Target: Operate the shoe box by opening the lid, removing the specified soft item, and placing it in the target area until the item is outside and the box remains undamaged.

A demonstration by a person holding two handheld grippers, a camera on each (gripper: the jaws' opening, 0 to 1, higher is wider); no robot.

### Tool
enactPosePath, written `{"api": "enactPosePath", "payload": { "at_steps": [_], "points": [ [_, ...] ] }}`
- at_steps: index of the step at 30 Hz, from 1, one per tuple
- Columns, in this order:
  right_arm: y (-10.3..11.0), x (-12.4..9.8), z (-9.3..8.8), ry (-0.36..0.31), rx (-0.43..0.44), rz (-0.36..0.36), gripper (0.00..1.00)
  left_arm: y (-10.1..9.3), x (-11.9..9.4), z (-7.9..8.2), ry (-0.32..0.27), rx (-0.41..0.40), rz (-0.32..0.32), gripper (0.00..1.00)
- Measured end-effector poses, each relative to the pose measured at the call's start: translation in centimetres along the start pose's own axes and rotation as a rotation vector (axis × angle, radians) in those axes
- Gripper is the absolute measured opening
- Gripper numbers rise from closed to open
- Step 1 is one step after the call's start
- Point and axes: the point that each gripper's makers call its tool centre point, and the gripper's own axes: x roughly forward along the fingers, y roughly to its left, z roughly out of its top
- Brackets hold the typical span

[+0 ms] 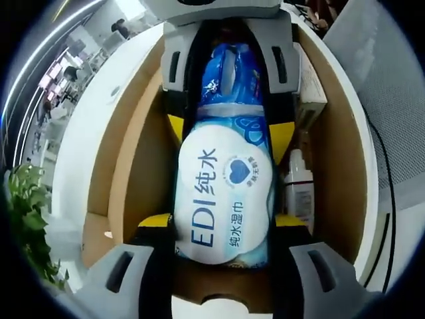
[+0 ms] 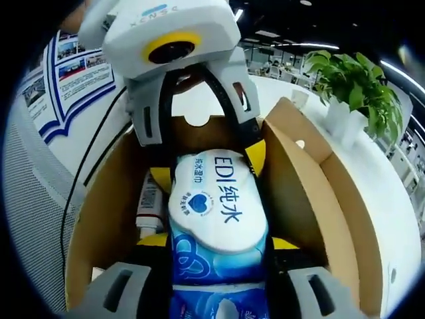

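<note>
Box walls (image 2: pixel 299 173) and a bottle (image 1: pixel 299 189) crowd the wipes pack (image 1: pixel 222 199), leaving narrow side gaps.

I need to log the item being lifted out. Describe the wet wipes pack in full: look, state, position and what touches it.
The wet wipes pack is a soft blue and white plastic pouch with a white cloud-shaped flap label printed "EDI" plus Chinese text and a blue heart. It lies lengthwise over the open cardboard shoe box, gripped at both ends: the left gripper and the right gripper each close on it. A small white bottle sits beside it.
</note>
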Motion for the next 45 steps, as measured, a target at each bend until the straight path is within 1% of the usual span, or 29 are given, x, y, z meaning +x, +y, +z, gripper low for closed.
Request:
{"api": "enactPosePath", "payload": {
  "at_steps": [4, 7, 9, 12, 15, 17, 23, 25, 30, 34, 39, 45],
  "points": [
    [0.0, 0.2, -0.1, 0.006, -0.005, -0.005, 0.52, -0.1, 0.0, 0.1, -0.001, 0.005, 0.004, 0.56],
    [-0.1, 0.2, -0.2, -0.004, -0.009, -0.016, 0.48, -0.1, 0.4, 0.2, 0.008, 0.006, 0.012, 0.56],
    [-0.1, 0.2, -0.2, -0.009, -0.018, -0.025, 0.46, -0.1, 0.6, 0.1, 0.003, 0.003, 0.025, 0.57],
    [0.0, 0.1, -0.1, -0.012, -0.032, -0.036, 0.42, 0.1, 0.6, 0.0, -0.007, 0.006, 0.044, 0.55],
    [0.1, 0.0, 0.0, -0.010, -0.036, -0.046, 0.39, 0.2, 0.4, 0.0, -0.001, 0.000, 0.055, 0.53],
    [0.0, -0.1, 0.0, -0.011, -0.035, -0.053, 0.37, 0.4, 0.4, -0.1, 0.002, -0.006, 0.050, 0.52],
    [-0.2, -0.1, 0.2, -0.014, 0.007, -0.051, 0.33, 0.6, 0.5, -0.2, 0.007, -0.012, 0.025, 0.52],
    [-0.2, -0.3, 0.1, -0.014, 0.027, -0.051, 0.32, 0.6, 0.6, -0.2, 0.009, -0.011, 0.021, 0.52],
    [-0.1, -0.4, 0.3, -0.025, 0.038, -0.063, 0.31, 0.6, 0.5, -0.2, 0.014, 0.000, 0.024, 0.52],
    [0.0, -0.5, 0.4, -0.037, 0.052, -0.064, 0.30, 0.3, 0.3, 0.1, 0.018, 0.013, 0.020, 0.52],
    [0.2, -0.8, 0.8, -0.047, 0.052, -0.069, 0.30, 0.2, -0.1, 0.3, 0.020, 0.020, 0.024, 0.52],
    [0.3, -1.4, 1.4, -0.060, 0.047, -0.075, 0.31, 0.2, -1.0, 0.6, 0.021, 0.029, 0.033, 0.52]
  ]
}}
